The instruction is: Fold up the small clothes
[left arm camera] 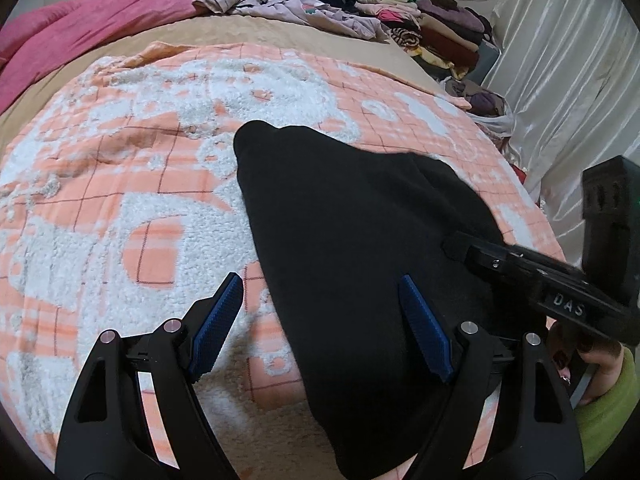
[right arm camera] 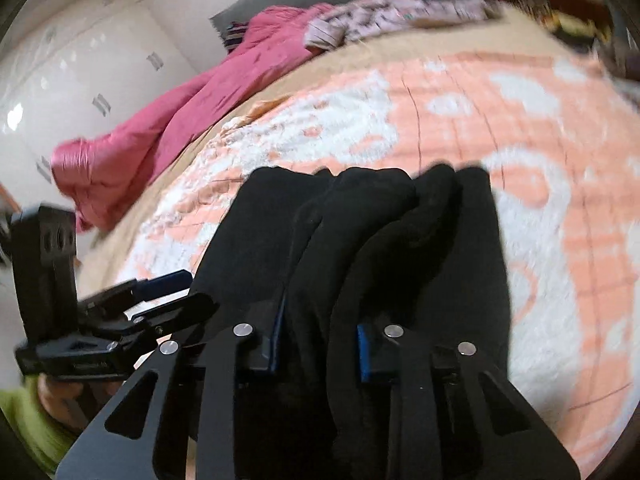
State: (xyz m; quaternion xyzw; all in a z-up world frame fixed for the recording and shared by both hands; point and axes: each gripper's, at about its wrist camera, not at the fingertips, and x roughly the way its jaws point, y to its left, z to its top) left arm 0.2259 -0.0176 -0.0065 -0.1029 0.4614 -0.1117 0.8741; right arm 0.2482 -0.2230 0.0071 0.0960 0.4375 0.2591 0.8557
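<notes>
While the right gripper [right arm camera: 320, 344] has its blue pads [right arm camera: 363, 354] drawn close on a bunched ridge of the black garment [right arm camera: 360, 240], the cloth rises between the fingers in thick folds and hides most of both pads. From the left wrist view the same tool comes in from the right edge, its tip lying on the dark cloth [left arm camera: 360, 240]. The left gripper [left arm camera: 320, 320] stands wide open with nothing in its grasp: its left finger [left arm camera: 216, 320] is over the blanket, its right finger [left arm camera: 424, 324] over the garment (whether either touches the fabric below cannot be told). The garment lies on the peach and white checked blanket [left arm camera: 140, 208], running from the near edge of the bed up toward the middle. Beyond the blanket's far edge lies a tan sheet [left arm camera: 248, 32], with a pink quilt [left arm camera: 80, 28] heaped at the far left, a rumpled lilac garment [left arm camera: 288, 4] at the far middle, and a stack of folded clothes [left arm camera: 424, 28] at the far right beside a white curtain [left arm camera: 568, 68]. A hand in a green sleeve [left arm camera: 612, 408] holds the right tool.
</notes>
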